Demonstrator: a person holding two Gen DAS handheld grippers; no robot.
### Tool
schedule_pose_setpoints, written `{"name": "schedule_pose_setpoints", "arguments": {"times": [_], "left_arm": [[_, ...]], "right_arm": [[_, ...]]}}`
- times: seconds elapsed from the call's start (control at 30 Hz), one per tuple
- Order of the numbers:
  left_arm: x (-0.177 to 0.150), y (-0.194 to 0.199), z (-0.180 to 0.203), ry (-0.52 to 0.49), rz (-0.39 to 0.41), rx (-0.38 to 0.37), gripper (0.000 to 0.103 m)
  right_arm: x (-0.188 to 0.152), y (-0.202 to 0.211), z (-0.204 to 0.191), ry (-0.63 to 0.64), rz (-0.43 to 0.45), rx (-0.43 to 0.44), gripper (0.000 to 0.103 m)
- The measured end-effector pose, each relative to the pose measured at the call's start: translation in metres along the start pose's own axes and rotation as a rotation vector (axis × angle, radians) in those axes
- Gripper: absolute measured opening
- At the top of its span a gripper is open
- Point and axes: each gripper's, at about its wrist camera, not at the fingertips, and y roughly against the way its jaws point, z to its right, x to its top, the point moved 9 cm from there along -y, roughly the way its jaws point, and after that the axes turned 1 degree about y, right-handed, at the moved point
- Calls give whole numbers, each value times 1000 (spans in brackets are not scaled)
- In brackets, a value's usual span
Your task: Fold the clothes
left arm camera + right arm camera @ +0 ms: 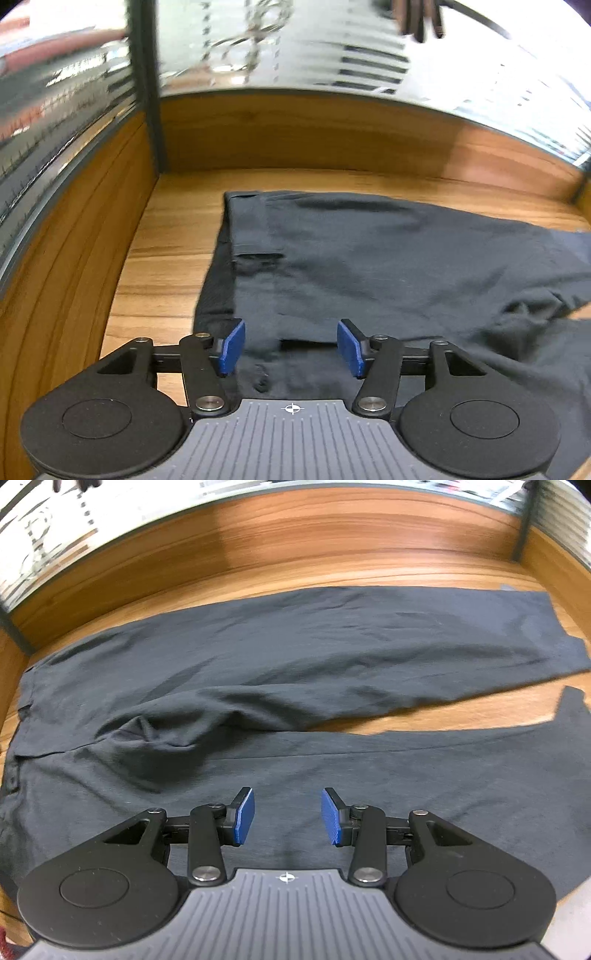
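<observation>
Currently, the left gripper (291,347) has its jaws apart, with nothing between the blue pads (232,347). It hovers over the waistband end of the dark trousers (369,266), near their left edge. The right gripper (288,816) also has its jaws spread wide and empty, its blue pads (245,816) poised above the near trouser leg.

The trousers (295,653) lie flat on the wooden table (166,251), waistband toward the left and legs running to the right. The two legs part toward the hems, leaving a wedge of bare table (461,712) between them. Fabric is bunched into wrinkles at the crotch area (147,727); the rest lies fairly smooth.

A wooden ledge (295,133) borders the table at the rear and on the left side. Above it stands ribbed glass (277,44), divided by a dark vertical post (147,81).
</observation>
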Motion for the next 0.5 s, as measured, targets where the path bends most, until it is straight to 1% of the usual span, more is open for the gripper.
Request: {"name": "schedule_pose_setpoints", "arguments": {"times": [0.13,0.23,0.4,0.5], "left_arm": [[-4,14,18,-34,27,-25,61],[-8,21,32,-46,29,-31,63],[-13,23,71,-53,16,-39,63],[-14,23,100,-43,12,-33,63]], "right_arm": [[0,8,34,-26,20,-51,46],[0,16,69,-54,36,-101,46],[9,30,142,-95,75,-156,46],[16,35,196,-104,87,-192,46]]}}
